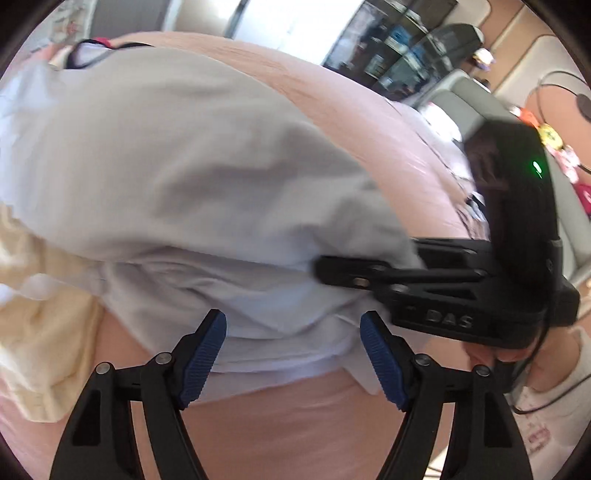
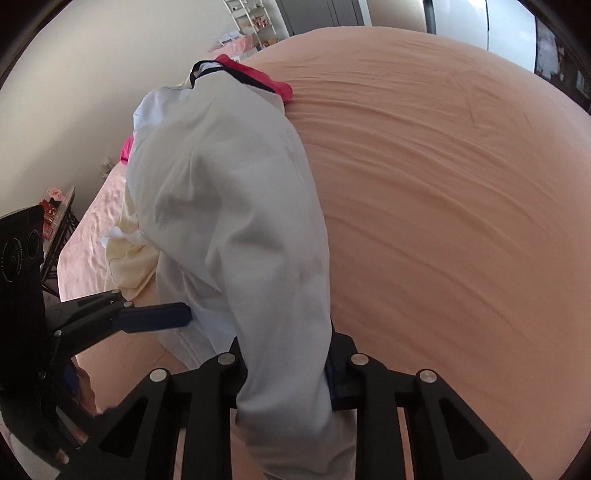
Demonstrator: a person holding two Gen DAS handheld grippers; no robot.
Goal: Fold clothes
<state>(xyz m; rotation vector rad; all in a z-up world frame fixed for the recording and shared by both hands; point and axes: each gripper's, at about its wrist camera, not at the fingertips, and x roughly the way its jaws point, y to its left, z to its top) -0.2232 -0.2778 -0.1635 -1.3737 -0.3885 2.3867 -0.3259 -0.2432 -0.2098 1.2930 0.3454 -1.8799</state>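
White garment (image 2: 236, 221) lies in a long, rumpled ridge on the bed (image 2: 443, 221), draped up toward me from the pile at its far end. Smooth, thin woven cloth, soft shaded creases, a dark-trimmed neckline at the far end.

My right gripper (image 2: 288, 373): fingers clamped tight on the near end of the white garment; cloth bunches between them and spills down past the black frame. The blue pad of one finger just shows beside the fabric.

My left gripper (image 1: 293, 354): fingers spread wide, ribbed blue pads (image 1: 201, 363) either side of the garment's lower hem, nothing pinched. In the right wrist view it reaches in from the side, its flat blue tip touching or just beside the garment's edge; I cannot tell which.

Around the white garment: a pale yellow cloth (image 2: 129, 258), soft and crumpled, lies against its left flank. A bright pink-red piece (image 2: 258, 79) sits under its far end, peeking out at both sides. The bed sheet is peach, stretched with fine ripples running away from the garment on the right; open there.

Beyond the garment, blurred: a shelf unit (image 2: 255, 22) against the wall, and a small side table (image 2: 61, 218) off the bed's left edge.
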